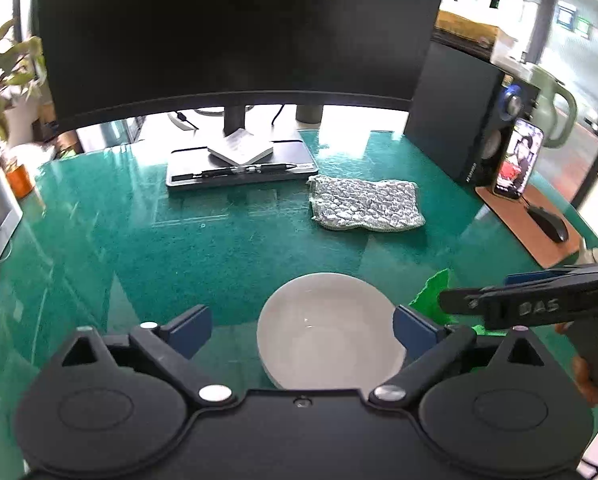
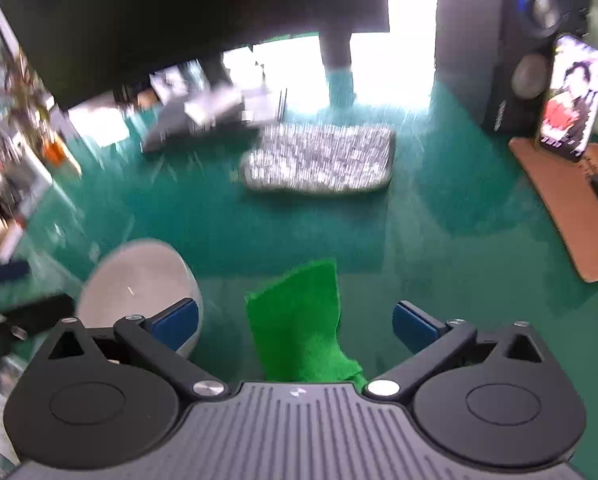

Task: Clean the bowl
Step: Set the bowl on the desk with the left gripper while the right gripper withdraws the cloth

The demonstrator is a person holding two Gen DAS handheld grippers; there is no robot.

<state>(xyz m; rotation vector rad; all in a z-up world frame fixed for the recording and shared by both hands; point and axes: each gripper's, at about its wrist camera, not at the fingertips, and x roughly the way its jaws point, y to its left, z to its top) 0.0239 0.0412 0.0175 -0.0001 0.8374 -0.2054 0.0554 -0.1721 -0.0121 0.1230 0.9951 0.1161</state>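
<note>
A white bowl (image 1: pixel 331 332) stands upright on the green glass-topped desk (image 1: pixel 179 248), and its inside looks bare. My left gripper (image 1: pixel 303 326) hangs over it, open. The bowl lies below and between the blue pads, and the right pad (image 1: pixel 413 326) overlaps its rim in the picture. A green cloth (image 2: pixel 299 320) lies crumpled on the desk to the right of the bowl (image 2: pixel 139 280). My right gripper (image 2: pixel 297 322) is open above the cloth, with both pads well clear of it. In the left wrist view the cloth (image 1: pixel 435 296) peeks out behind the right tool's black body (image 1: pixel 539 304).
A silvery scouring pad (image 1: pixel 367 204) lies mid-desk. Behind it are a dark monitor (image 1: pixel 239 28) and a slim device with a pen (image 1: pixel 243 168). At the right stand a speaker (image 1: pixel 455 120) and a lit phone (image 1: pixel 517 160), with a mouse (image 1: pixel 547 222) on a brown mat. A plant (image 1: pixel 7 76) is at the left.
</note>
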